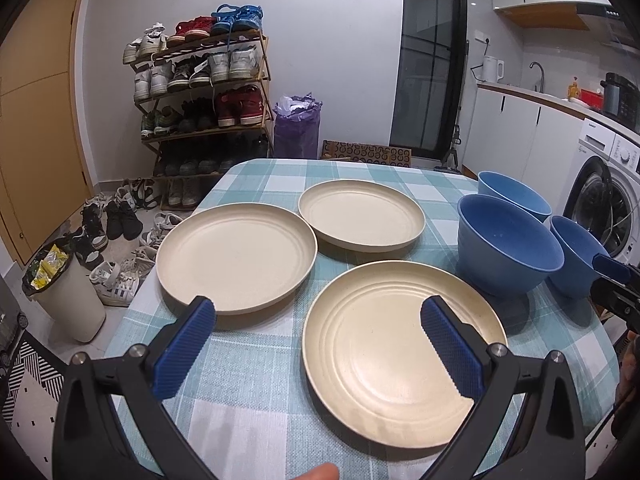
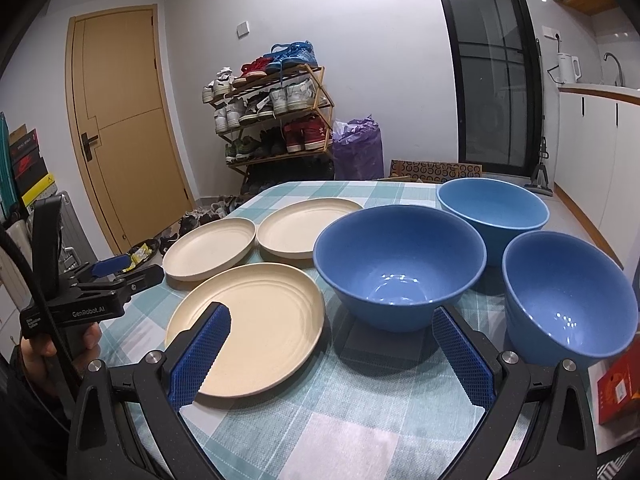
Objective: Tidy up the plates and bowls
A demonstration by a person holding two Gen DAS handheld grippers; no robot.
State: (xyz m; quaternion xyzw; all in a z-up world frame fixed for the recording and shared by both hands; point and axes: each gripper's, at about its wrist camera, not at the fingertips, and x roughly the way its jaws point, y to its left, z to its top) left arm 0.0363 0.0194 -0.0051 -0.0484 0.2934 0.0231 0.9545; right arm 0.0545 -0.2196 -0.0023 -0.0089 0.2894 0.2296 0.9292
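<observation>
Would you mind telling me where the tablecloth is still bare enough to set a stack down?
Bare cloth lies along the near edge, before the nearest plate and middle bowl. The far strip is open too. Between the bowls it is crowded.

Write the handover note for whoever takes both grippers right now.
Left hand-held gripper: open, empty, hovering over the nearest round cream plate.
Right hand-held gripper: open, empty, facing the nearest deep blue bowl.
The other two cream plates lie flat and separate on the checked tablecloth; the other two blue bowls stand upright to the right.
Done: nothing stacked.
Left: stack plates, nest bowls.
</observation>
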